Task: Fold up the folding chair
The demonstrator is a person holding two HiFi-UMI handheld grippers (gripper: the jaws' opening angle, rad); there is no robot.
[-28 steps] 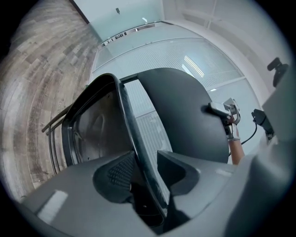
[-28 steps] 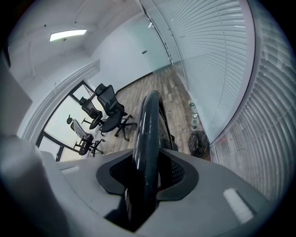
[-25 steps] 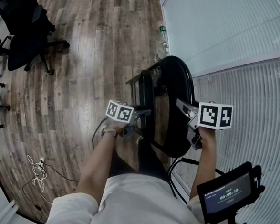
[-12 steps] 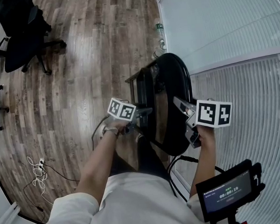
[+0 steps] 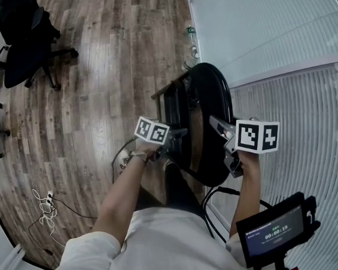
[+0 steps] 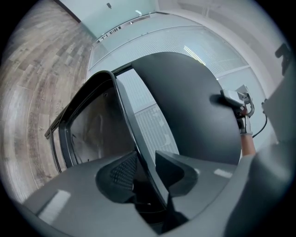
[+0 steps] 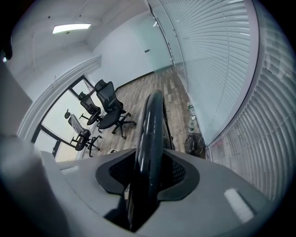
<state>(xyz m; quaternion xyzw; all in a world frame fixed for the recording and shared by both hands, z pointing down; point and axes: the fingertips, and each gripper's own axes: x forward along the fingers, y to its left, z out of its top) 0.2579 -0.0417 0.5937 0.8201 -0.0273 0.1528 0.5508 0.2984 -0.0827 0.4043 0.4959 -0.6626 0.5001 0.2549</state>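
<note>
Black casing frames a small screen (image 5: 278,233) at the near right, beside the person's pale sleeve (image 5: 85,257). Just beyond, both forearms reach out to the folding chair (image 5: 208,97), which stands on the wood floor (image 5: 107,72) close along the slatted blinds (image 5: 306,122) at the right. It is nearly folded flat and turned edge-on to the person. Its broad faces look left and right, its plane runs near to far beside the blinds, and its long axis rises from the floor up toward the grippers. The left gripper (image 5: 177,133) has its fingers (image 6: 121,170) clenched on a thin bar of the chair's frame on the left side, and they have just been closing further with that bar between them. The right gripper (image 5: 218,127) grasps the thick glossy rim of the round panel on the right side. Its fingers (image 7: 177,172) have just been opening a little, yet the rim fills the gap between them. Farther off, at the foot of the wall, stand two bottles (image 5: 191,34) with a dark bag (image 7: 195,143) near them, and black office chairs (image 5: 30,49) sit at the far left.
</note>
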